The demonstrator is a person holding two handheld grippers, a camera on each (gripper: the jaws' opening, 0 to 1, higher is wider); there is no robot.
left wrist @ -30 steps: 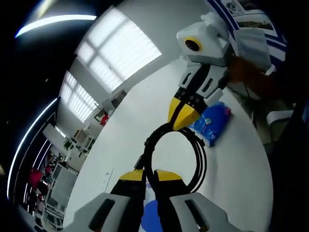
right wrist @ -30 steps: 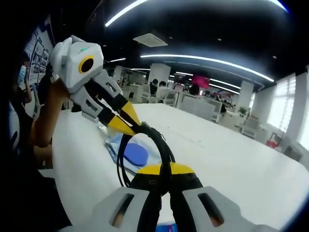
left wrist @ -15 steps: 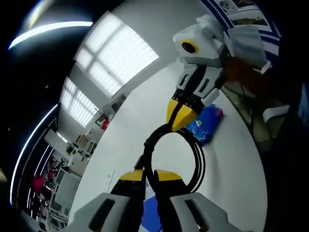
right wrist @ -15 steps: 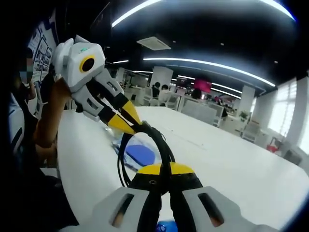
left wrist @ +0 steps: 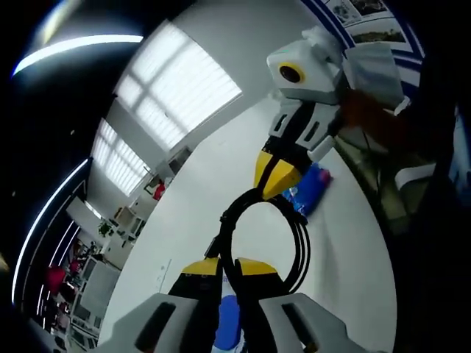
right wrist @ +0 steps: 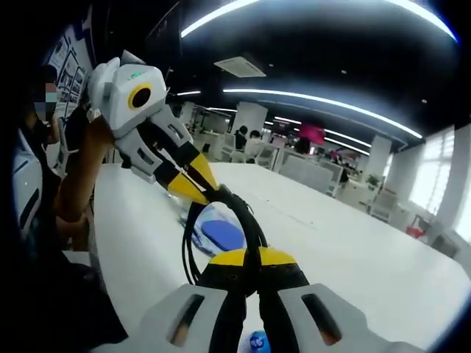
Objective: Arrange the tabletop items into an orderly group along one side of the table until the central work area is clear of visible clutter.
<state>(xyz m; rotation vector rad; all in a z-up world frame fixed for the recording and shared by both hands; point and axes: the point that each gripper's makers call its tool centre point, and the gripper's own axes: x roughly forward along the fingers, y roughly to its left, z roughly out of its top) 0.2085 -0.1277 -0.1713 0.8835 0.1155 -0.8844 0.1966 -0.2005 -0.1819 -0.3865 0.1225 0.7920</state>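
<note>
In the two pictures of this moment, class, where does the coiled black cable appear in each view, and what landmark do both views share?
Left gripper view: the black cable loops at lower centre, pinched below by the left gripper and above by the right gripper.
Right gripper view: the black cable loops at lower centre, between the right gripper and the left gripper at upper left.
Shared landmark: the white table.

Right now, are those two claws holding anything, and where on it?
Both hold one coiled black cable: the left gripper pinches one side of the loop, the right gripper the opposite side.
</note>
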